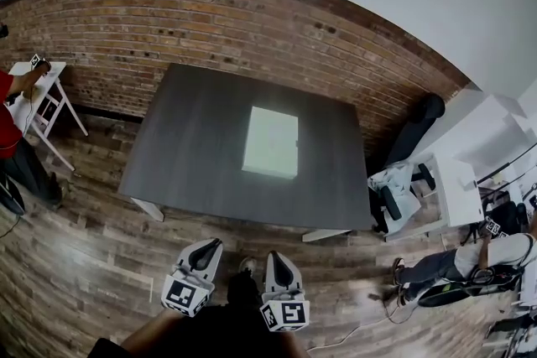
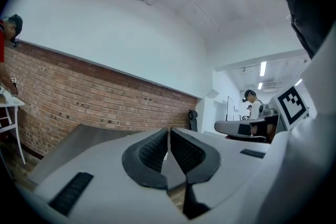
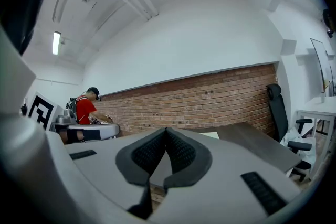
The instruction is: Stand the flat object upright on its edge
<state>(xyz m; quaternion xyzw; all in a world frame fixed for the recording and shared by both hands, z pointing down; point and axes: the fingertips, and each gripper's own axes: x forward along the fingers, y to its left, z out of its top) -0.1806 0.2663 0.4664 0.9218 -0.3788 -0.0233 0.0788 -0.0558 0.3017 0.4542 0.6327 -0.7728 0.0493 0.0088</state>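
Left claw (image 1: 211, 244): jaws pressed together, nothing between them, pointing level toward the table (image 1: 185, 155).
Right claw (image 1: 276, 256): jaws also closed and empty, held just beside the left claw.
Flat object (image 1: 271, 142), where: broad face down on the dark table top, well ahead of both claws and past the table's near edge.
Bearing: almost straight ahead of the right claw; ahead and off to the right of the left claw.
Long axis: it seems to run away from the claws, so a short edge faces them.
Nearer claw: the right 1, by a small margin, as I judge it.
Look: a pale, whitish-green rectangle, thin and plain, with 1 small dark mark near its right edge; how thick it is cannot be told.
Coming move: likely both claws must reach forward over the near edge; 2 closed claws would have to open or pry at an edge to tip it up.
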